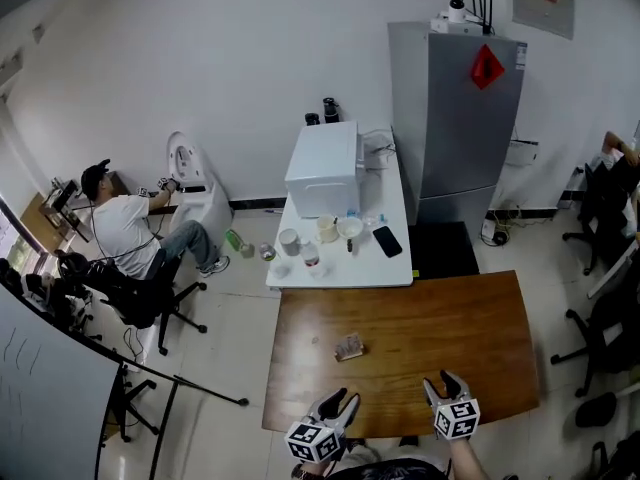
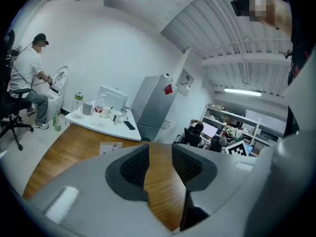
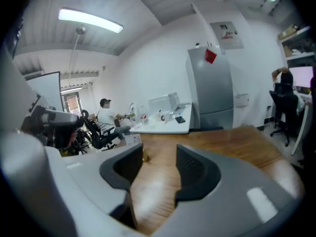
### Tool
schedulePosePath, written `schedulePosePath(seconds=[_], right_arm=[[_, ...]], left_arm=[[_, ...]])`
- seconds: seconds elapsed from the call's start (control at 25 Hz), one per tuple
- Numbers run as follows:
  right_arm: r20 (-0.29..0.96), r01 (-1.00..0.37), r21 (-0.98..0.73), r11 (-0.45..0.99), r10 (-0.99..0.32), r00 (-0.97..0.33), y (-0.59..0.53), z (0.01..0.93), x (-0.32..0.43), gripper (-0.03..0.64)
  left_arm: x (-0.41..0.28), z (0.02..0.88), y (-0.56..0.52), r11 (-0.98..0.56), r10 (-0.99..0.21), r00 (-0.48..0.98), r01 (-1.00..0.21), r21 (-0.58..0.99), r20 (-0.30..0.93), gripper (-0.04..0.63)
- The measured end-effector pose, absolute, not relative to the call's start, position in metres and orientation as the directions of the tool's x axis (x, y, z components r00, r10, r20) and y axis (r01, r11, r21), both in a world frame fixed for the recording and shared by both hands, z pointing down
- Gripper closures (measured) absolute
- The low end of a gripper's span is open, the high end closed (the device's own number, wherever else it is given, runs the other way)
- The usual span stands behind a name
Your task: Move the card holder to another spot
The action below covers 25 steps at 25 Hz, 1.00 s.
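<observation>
Left gripper, right gripper: fingers apart, empty; card holder whole only overhead

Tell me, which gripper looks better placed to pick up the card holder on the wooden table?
Left, probably. The left gripper sits almost straight behind the card holder with open, empty jaws; the right gripper, also open, is farther off to the side.

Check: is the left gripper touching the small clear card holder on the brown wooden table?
Apart. Head view shows bare wooden table between left gripper and small clear card holder.
</observation>
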State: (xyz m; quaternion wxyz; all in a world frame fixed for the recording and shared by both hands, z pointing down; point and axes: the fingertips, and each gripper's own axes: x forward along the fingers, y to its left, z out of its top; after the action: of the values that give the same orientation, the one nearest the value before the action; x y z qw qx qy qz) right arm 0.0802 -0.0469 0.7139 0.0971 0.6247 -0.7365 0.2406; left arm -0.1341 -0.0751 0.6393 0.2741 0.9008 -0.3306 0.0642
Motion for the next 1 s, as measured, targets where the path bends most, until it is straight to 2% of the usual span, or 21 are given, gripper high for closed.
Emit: schedulePosePath(seconds=[0.12, 0.24, 0.4, 0.56, 1.0], right_arm=[[0.320, -0.979, -0.192, 0.071, -0.938, -0.131, -0.035, 0.651, 0.109, 0.609], [0.219, -0.983, -0.179, 0.049, -0.972, -0.088, -0.020, 0.600, 0.124, 0.615], [0.149, -0.989, -0.137, 0.051, -0.986, -0.072, -0.011, 0.562, 0.127, 0.615], [0.119, -0.990, -0.122, 0.065, -0.990, -0.080, -0.010, 0.546, 0.124, 0.615], [0.088, -0.987, -0.140, 0.080, -0.992, -0.093, -0.017, 0.529, 0.131, 0.615]], left_arm=[[-0.121, 0.614, -0.079, -0.676, -0.543, 0.804, -0.590, 0.442, 0.242, 0.453], [-0.103, 0.591, -0.079, -0.719, -0.525, 0.826, -0.558, 0.414, 0.203, 0.453], [-0.079, 0.564, -0.082, -0.758, -0.509, 0.849, -0.522, 0.391, 0.145, 0.454], [-0.062, 0.552, -0.083, -0.782, -0.488, 0.866, -0.489, 0.387, 0.108, 0.472], [-0.045, 0.543, -0.088, -0.797, -0.470, 0.875, -0.476, 0.372, 0.113, 0.473]])
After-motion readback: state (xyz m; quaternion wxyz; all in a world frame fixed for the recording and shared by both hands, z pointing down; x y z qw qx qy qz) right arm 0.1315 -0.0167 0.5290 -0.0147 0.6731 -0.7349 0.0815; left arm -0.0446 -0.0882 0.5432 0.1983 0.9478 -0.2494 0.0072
